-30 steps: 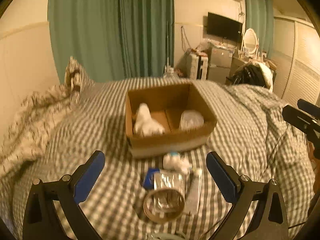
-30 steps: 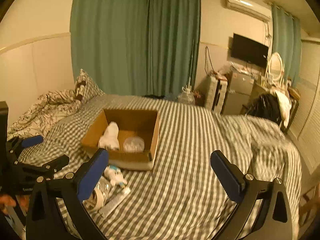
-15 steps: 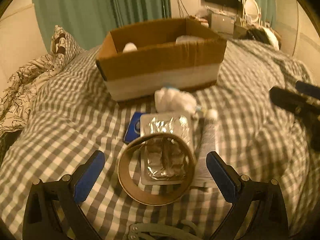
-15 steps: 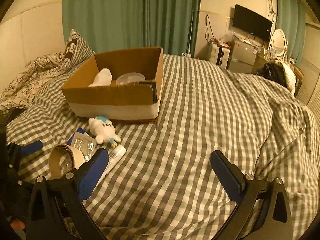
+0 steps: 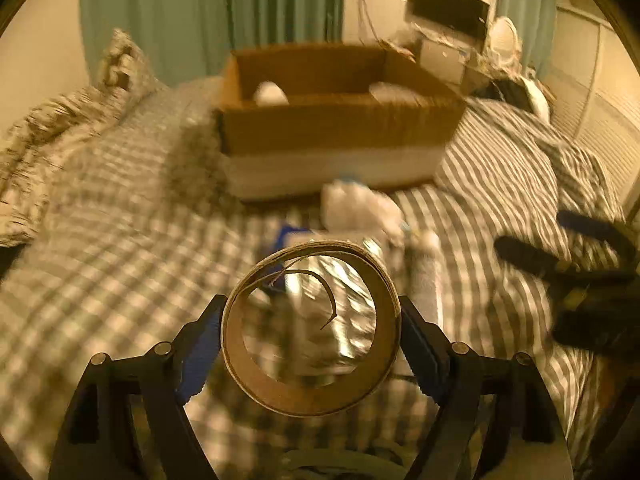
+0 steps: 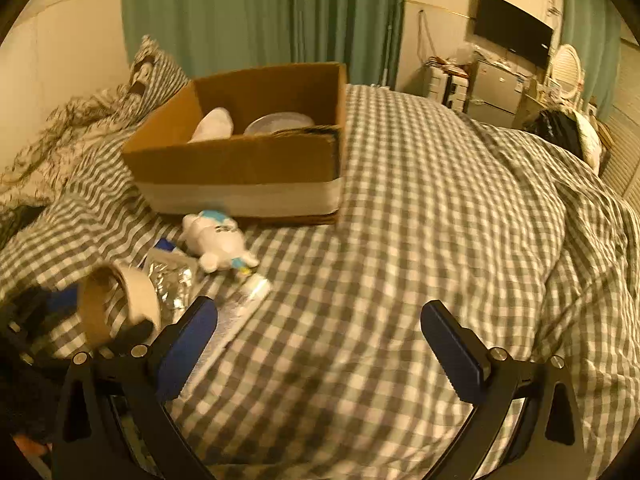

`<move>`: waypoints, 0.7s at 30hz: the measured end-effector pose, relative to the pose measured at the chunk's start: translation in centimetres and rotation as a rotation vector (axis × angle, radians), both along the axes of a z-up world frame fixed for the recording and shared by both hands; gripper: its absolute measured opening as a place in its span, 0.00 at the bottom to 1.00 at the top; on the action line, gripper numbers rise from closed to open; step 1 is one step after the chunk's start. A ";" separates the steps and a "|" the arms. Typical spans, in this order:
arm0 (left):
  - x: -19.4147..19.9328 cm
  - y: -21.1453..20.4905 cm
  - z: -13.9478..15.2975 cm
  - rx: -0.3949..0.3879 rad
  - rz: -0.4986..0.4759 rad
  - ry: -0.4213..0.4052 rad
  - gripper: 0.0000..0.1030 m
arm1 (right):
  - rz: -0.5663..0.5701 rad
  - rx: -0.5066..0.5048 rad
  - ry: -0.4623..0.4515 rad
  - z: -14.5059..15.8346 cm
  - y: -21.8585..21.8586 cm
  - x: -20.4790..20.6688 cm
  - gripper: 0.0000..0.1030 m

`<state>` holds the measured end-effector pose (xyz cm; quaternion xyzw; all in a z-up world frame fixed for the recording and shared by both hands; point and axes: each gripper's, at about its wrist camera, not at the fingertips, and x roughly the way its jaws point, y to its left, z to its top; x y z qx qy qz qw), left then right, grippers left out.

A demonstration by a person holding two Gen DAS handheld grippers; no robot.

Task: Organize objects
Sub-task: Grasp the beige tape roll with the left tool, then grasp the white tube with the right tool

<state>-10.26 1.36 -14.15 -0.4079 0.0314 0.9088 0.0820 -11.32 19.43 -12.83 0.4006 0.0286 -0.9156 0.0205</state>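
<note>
A grey-and-white checked cover (image 6: 420, 216) drapes the bed. The cardboard box (image 6: 240, 168) is brown with a pale band below. Green curtains (image 6: 248, 12) hang behind. The plush toy (image 6: 218, 246) is white with blue.

No readable text anywhere. Faint dark marks on the belly of the plush toy (image 6: 218, 242), lying just in front of the cardboard box (image 6: 240, 168), too blurred to make out. Nothing legible on the tube (image 6: 240, 304) nearer than the toy, nor on the box's own walls.
</note>
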 end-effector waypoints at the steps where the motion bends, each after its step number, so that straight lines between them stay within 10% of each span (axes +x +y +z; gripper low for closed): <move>1: 0.0 -0.4 0.5 -0.010 0.013 0.013 0.81 | 0.012 0.010 -0.010 -0.3 -0.7 -0.2 0.99; 11: -0.7 -3.1 0.4 -0.014 0.060 -0.002 0.81 | 0.092 0.032 -0.150 -5.1 -5.7 -2.8 0.74; 21: -0.6 -3.6 0.4 -0.010 0.071 -0.003 0.81 | 0.126 0.047 -0.160 -5.6 -6.1 -2.0 0.22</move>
